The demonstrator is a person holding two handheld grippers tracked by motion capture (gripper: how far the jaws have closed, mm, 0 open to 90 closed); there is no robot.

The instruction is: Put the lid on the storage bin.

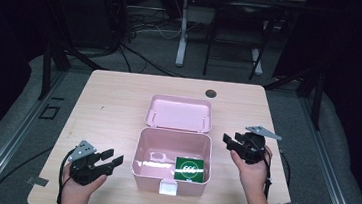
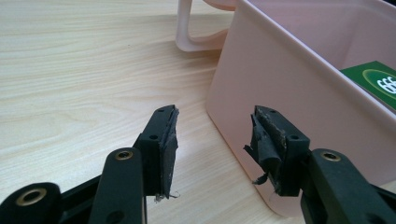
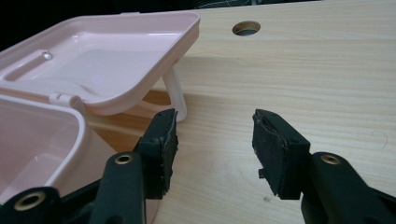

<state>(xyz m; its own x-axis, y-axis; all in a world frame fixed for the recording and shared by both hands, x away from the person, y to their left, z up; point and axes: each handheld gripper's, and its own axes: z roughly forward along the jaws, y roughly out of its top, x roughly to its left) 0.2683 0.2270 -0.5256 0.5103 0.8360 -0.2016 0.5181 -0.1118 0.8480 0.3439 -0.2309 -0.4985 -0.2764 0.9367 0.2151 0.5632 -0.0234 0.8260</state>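
A pink plastic box (image 1: 139,148) stands open in the middle of the table, its lid (image 1: 180,113) folded back flat behind it. Inside, at the right, lies a green card packet (image 1: 189,169) with white print. My left gripper (image 1: 112,158) is open near the box's left front corner, nothing between its jaws. In the left gripper view the box wall (image 2: 280,93) and the green packet (image 2: 373,81) show close ahead. My right gripper (image 1: 231,141) is open just right of the box. The right gripper view shows the lid (image 3: 107,60) to the left.
The wooden table (image 1: 113,105) has a round cable hole (image 1: 211,93) near its back edge. A white latch (image 1: 168,187) sits on the box's front. Bare tabletop lies left and right of the box. Table legs and cables stand on the floor beyond.
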